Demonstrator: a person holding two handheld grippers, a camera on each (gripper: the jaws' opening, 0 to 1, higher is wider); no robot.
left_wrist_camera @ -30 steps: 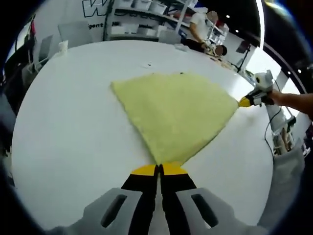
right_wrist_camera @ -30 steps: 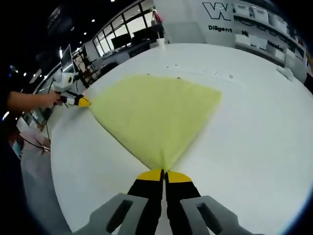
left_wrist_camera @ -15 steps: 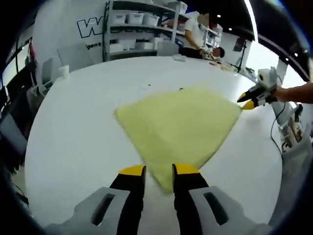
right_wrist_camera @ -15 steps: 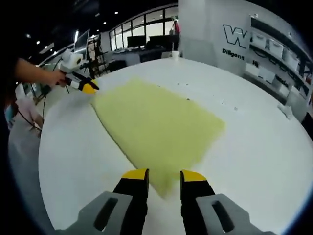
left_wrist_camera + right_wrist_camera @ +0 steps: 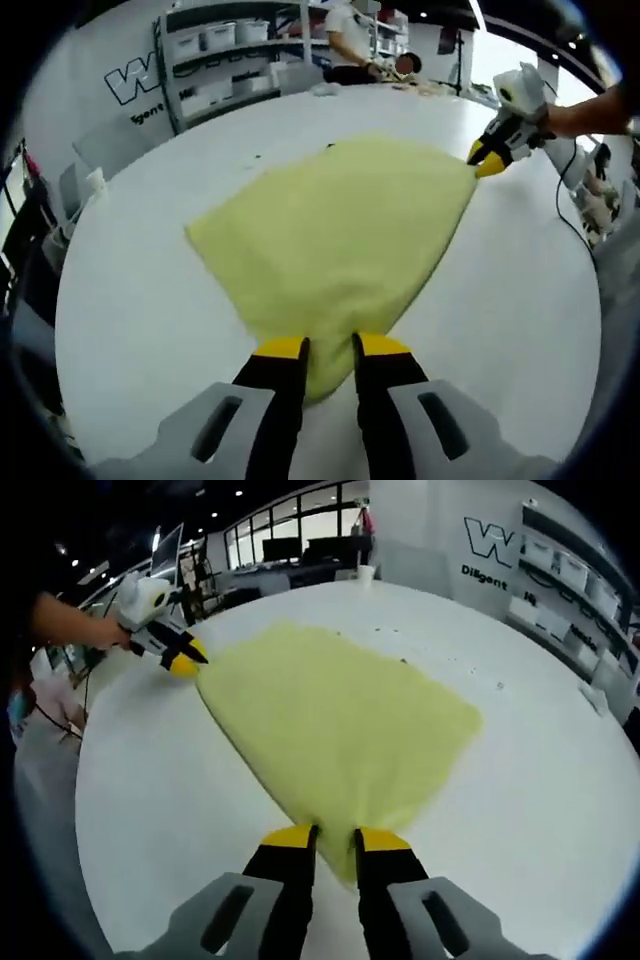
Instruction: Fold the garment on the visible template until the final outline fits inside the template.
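Observation:
A pale yellow garment [image 5: 330,220] lies flat on the round white table [image 5: 140,300]. In the left gripper view its near corner sits between the jaws of my left gripper [image 5: 331,348], which stand apart, open. My right gripper [image 5: 492,158] is at the garment's far right corner. In the right gripper view the garment [image 5: 330,710] tapers to a corner lying between the jaws of my right gripper [image 5: 337,838], with a narrow gap between them. There my left gripper [image 5: 178,660] is at the far left corner, held by a hand [image 5: 95,632].
Shelves with white bins [image 5: 230,45] and a person [image 5: 350,35] stand beyond the table's far side. A small white cup [image 5: 368,573] sits near the far table edge [image 5: 90,780]. Monitors and desks line the back.
One second ago both grippers were shut on the garment's corners. They opened, and the corners now lie on the table between the jaws. The right jaws have narrowed since half a second ago.

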